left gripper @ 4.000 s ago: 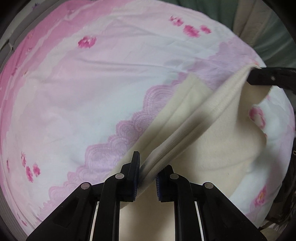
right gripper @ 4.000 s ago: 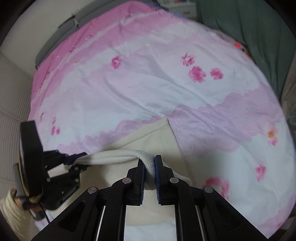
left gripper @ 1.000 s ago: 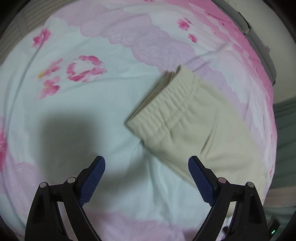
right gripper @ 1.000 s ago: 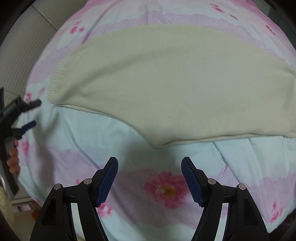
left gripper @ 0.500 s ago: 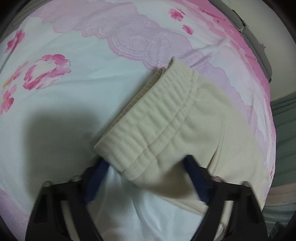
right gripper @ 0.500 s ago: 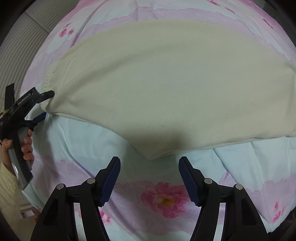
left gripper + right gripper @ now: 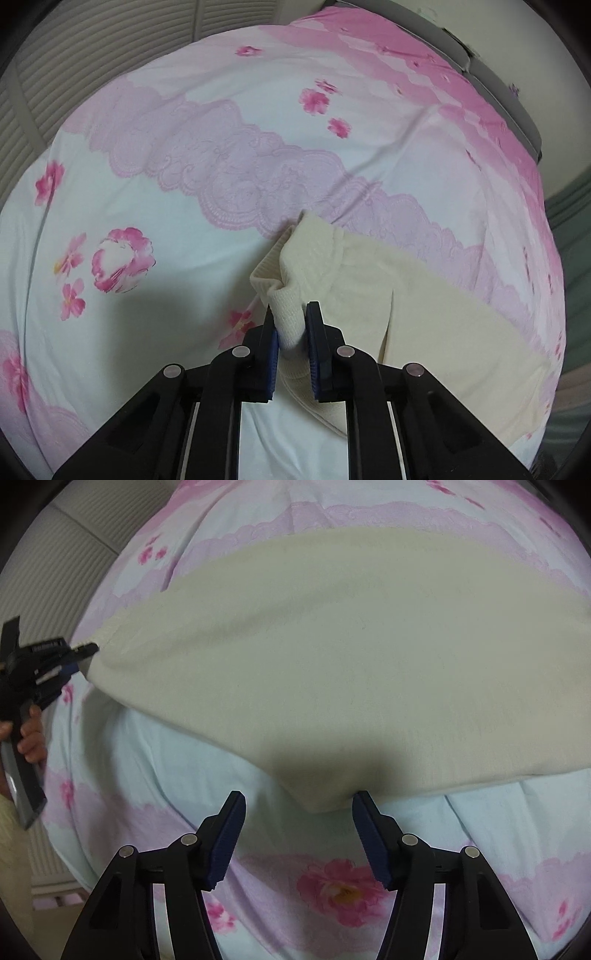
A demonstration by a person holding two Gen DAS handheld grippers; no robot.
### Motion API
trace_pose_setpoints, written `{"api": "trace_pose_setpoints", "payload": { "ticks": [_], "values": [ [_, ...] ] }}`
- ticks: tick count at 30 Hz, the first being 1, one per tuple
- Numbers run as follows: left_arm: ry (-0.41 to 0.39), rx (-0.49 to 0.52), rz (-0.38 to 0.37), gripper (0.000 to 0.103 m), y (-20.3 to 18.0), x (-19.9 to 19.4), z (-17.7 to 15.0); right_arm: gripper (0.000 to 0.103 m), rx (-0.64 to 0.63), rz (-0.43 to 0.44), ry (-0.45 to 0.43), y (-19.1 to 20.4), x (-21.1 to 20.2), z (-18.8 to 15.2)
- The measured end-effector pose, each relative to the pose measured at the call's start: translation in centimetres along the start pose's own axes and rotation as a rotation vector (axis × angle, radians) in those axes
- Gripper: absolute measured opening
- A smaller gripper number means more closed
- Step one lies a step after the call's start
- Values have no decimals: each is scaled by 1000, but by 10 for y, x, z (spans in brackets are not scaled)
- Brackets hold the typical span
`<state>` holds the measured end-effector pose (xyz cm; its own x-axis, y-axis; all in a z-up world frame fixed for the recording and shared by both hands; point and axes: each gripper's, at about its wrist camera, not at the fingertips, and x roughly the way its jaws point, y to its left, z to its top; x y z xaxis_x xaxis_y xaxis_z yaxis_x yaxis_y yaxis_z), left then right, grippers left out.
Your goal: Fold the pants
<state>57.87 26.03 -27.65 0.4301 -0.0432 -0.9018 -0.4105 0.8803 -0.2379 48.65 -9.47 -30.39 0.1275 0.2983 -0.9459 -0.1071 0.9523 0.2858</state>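
Open floral bedsheet [image 7: 192, 258] lies bare to the left of and beyond the cream pants [image 7: 351, 664], unobstructed. Louvred door [image 7: 74, 55] borders the sheet's far-left edge; grey headboard [image 7: 498, 96] borders its far-right edge. Bare sheet also lies just beside the pants' near edge.

Domestic bedroom setting. A bed [image 7: 424, 92] is covered by a pink-and-white floral bedspread [image 7: 221, 166] with lace-patterned bands; louvred closet doors [image 7: 92, 48] are seen beyond it, and a grey padded headboard [image 7: 491, 85] is set against a plain wall [image 7: 535, 40].
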Motion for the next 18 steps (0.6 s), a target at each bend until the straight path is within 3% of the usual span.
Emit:
{"api": "trace_pose_setpoints", "payload": {
  "ticks": [7, 14, 15, 18],
  "values": [
    [3, 15, 2, 15, -3, -1, -3, 56, 36, 38, 46, -13, 13, -4],
    [20, -13, -16, 15, 10, 2, -6, 50, 0, 29, -12, -5, 16, 8],
    [25, -4, -10, 15, 10, 3, -7, 47, 15, 29, -13, -8, 18, 10],
    [32, 33, 6, 15, 10, 6, -11, 17, 88, 34, 10, -22, 31, 12]
  ]
}}
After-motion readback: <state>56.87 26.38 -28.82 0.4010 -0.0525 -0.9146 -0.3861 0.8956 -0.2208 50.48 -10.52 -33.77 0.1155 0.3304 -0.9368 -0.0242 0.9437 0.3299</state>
